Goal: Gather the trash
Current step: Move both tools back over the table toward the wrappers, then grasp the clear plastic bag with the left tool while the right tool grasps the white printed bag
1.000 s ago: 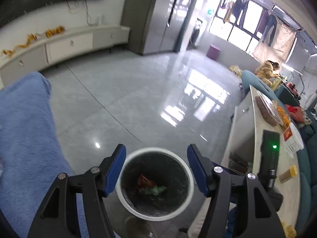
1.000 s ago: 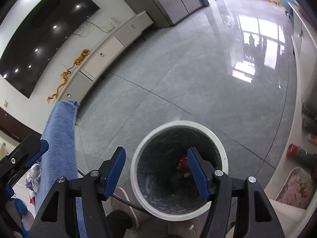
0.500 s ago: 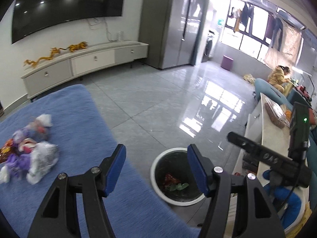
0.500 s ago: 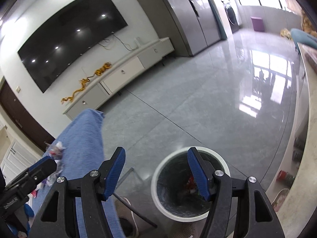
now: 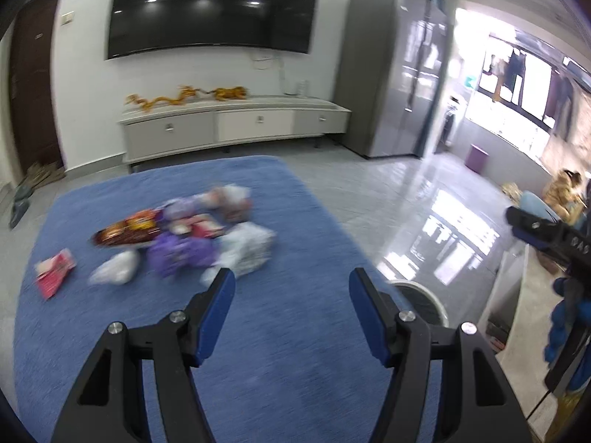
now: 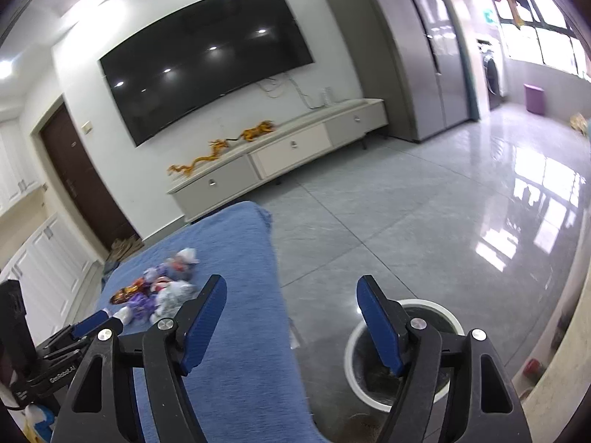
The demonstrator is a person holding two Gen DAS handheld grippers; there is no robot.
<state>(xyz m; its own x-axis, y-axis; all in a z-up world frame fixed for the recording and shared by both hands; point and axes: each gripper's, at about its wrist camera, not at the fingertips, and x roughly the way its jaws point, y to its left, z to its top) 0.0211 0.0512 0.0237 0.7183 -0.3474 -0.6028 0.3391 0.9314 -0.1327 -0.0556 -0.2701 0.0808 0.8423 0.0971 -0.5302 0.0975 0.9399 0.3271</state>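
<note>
Surroundings: a dark door (image 5: 33, 88) on the left, a black wall screen (image 5: 212, 9), a long low cabinet (image 5: 236, 123) with yellow dragon ornaments (image 5: 184, 96) on top, a tall grey cupboard (image 5: 391, 70), then glossy floor tiles (image 6: 424, 229) toward bright windows.
Trash: a blurred heap of wrappers and crumpled bags (image 5: 181, 236) lies mid-way on the blue cloth (image 5: 280, 350); a red packet (image 5: 55, 271) sits apart at its left. Nothing lies between the heap and the grippers.
Counts: one heap, one lone red packet, one bin, two grippers.
Bin: the white-rimmed bin (image 6: 356, 336) stands on the floor just right of the cloth, partly hidden behind the right gripper's finger.
Left gripper (image 5: 290, 313): jaws parted, empty, above the cloth.
Right gripper (image 6: 291, 323): jaws opening, nothing between them.
</note>
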